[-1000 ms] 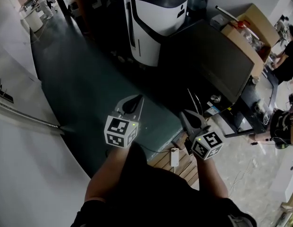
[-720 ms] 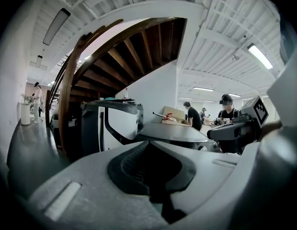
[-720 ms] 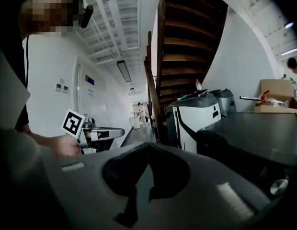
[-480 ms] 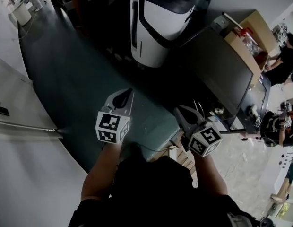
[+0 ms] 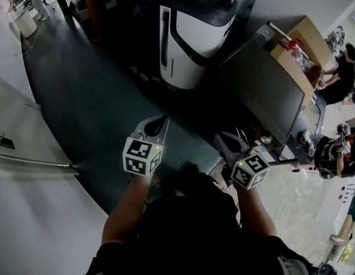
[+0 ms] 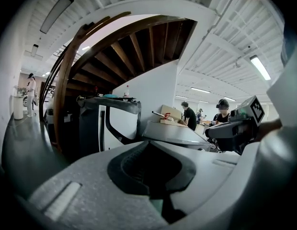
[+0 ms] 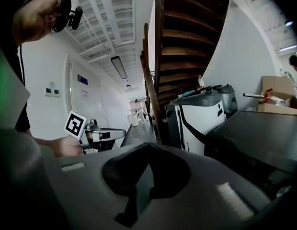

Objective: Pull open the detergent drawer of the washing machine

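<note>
Floor (image 5: 91, 107): dark green | stairs (image 6: 139, 47): wooden, overhead | left gripper (image 5: 161, 120): closed

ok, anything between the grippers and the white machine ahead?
Nothing visible. Only dark floor lies between the left gripper, right gripper and the white machine. A dark flat panel sits right of that line. Both jaws shut, empty.

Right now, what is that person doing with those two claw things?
A person holds a gripper in each hand, out in front above the dark floor. The left gripper and the right gripper are both shut and empty. A white-and-black machine stands ahead, apart from both. Nothing is being touched or pulled yet.
</note>
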The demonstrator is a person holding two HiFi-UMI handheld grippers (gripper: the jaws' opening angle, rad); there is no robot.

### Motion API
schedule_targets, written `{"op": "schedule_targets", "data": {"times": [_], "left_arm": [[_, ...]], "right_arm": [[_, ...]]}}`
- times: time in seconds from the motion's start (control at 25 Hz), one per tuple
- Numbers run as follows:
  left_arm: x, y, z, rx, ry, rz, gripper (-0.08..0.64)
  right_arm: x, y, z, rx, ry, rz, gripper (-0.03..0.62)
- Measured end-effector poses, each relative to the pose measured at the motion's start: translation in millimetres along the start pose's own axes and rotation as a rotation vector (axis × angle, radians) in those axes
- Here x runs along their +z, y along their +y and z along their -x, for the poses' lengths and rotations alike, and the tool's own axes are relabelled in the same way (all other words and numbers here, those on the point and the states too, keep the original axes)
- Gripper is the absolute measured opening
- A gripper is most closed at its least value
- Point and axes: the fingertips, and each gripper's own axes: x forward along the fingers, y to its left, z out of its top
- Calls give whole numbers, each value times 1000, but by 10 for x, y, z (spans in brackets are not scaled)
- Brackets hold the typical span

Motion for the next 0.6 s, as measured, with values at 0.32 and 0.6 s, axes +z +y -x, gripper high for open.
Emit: {"op": "schedule_targets", "data": {"times": [0.32,0.6], "left_arm": [[-34,97,-358,5,43,17,11],[74,-36,-1133,-56,86,12,11]], "right_arm": [[-10,-444,-146,-13,2,-48,3],[213,-1212,-205,-66,-39,-77,3]]}}
